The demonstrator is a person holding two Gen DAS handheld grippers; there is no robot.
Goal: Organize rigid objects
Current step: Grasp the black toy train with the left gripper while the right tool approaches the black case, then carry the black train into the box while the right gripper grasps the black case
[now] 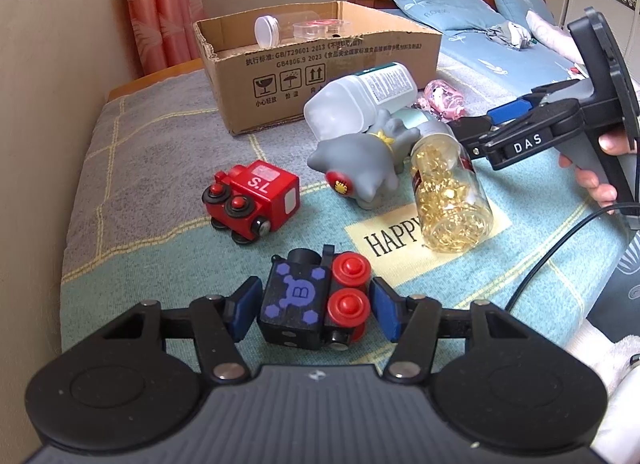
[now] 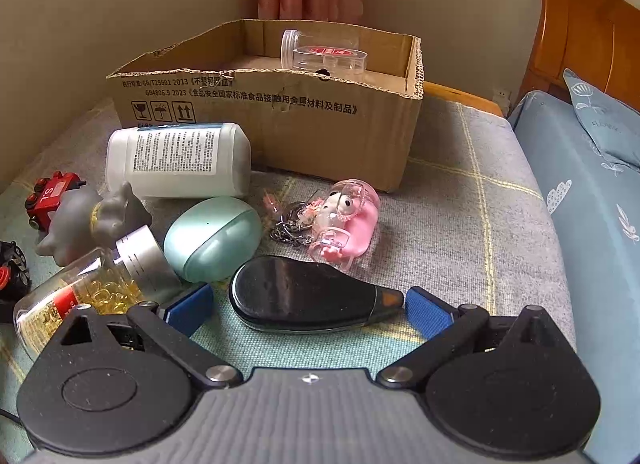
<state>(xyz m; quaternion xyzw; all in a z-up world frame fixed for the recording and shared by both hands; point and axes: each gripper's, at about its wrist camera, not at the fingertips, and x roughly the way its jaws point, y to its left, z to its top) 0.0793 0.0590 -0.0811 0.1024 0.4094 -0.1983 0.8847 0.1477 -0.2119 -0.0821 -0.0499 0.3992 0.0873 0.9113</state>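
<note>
A black toy train (image 1: 308,304) with a purple "B" and red wheels lies on the blanket at the near edge. My left gripper (image 1: 316,310) is shut on it, with one blue pad on each side. In the right wrist view a flat, black, teardrop-shaped object (image 2: 304,296) lies between the wide-spread fingers of my right gripper (image 2: 310,310), which is open. Its right pad sits at the object's narrow tip; the left pad stands apart. A hand holds the right gripper (image 1: 480,123) beside the gold-capsule bottle (image 1: 452,199). The cardboard box (image 1: 320,63) holds a clear jar (image 2: 324,53).
A red toy train (image 1: 252,199), a grey cat figure (image 1: 356,167), a white bottle (image 2: 176,159), a green egg-shaped case (image 2: 212,238) and a pink keychain toy (image 2: 344,223) lie on the checked blanket. The wall runs along the left, and blue bedding (image 2: 580,191) lies on the right.
</note>
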